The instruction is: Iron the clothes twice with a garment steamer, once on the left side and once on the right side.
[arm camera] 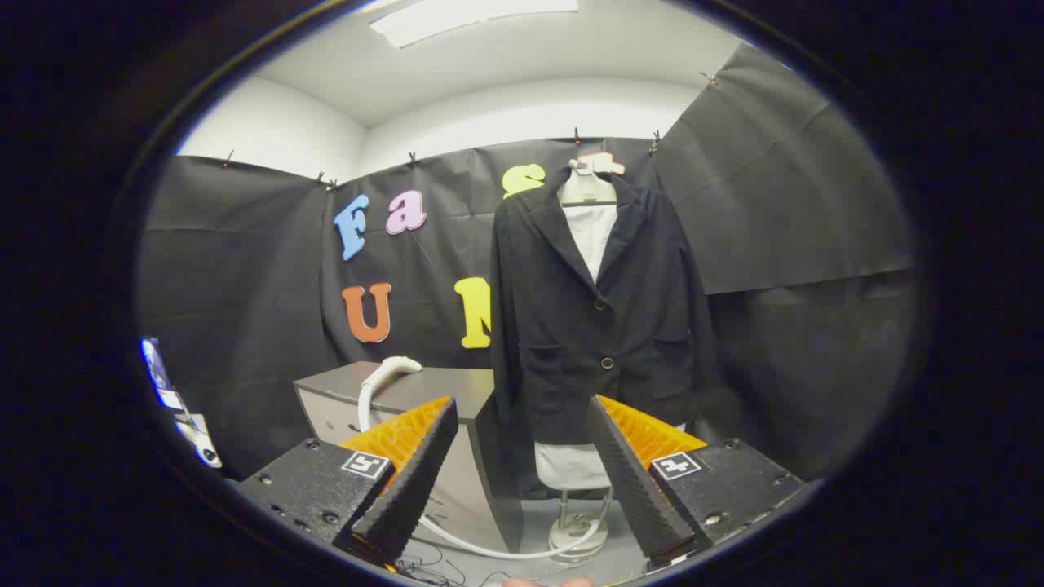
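While jaws gape, steamer (390, 368) beside jacket (599, 318)

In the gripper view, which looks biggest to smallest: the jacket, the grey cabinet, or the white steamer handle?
1. jacket
2. cabinet, partly hidden and nearer, so unsure
3. steamer handle
The gripper is open, jaws holding nothing.

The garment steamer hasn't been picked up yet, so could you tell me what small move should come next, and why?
Probably swing toward the steamer head on the grey cabinet. The gripper is open and empty, facing the black jacket on its mannequin.
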`<state>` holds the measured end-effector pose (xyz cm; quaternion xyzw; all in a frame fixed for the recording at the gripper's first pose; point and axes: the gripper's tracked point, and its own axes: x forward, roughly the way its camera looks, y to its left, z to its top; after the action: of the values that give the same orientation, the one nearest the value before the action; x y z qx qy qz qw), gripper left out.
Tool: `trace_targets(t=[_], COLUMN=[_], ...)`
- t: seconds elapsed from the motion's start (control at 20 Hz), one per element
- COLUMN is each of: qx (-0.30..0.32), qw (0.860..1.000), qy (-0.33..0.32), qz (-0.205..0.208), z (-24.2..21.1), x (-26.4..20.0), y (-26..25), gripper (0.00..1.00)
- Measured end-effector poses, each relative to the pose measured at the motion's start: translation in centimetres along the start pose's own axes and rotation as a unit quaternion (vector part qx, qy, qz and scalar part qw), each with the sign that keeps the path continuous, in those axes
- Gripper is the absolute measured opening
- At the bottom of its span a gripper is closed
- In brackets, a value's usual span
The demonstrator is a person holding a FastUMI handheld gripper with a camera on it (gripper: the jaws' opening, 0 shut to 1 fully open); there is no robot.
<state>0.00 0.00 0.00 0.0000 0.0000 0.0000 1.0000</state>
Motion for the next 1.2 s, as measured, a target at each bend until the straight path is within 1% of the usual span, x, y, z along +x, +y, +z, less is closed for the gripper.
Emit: trace_targets(t=[0.25,0.5,0.95,1.2], qx=[-0.003,-0.004,-0.016,-0.020], qw=[1.000,1.000,0.998,0.996], qy=[0.002,0.013,0.050,0.067], qz=[-0.004,-0.018,-0.045,-0.056], z=[0.1,-0.3,-2.1,-2.7], x=[1.1,2.0,2.5,3.2], y=[-0.1,-0.3,-0.7,0.2], gripper=[1.00,1.00,1.00,1.00])
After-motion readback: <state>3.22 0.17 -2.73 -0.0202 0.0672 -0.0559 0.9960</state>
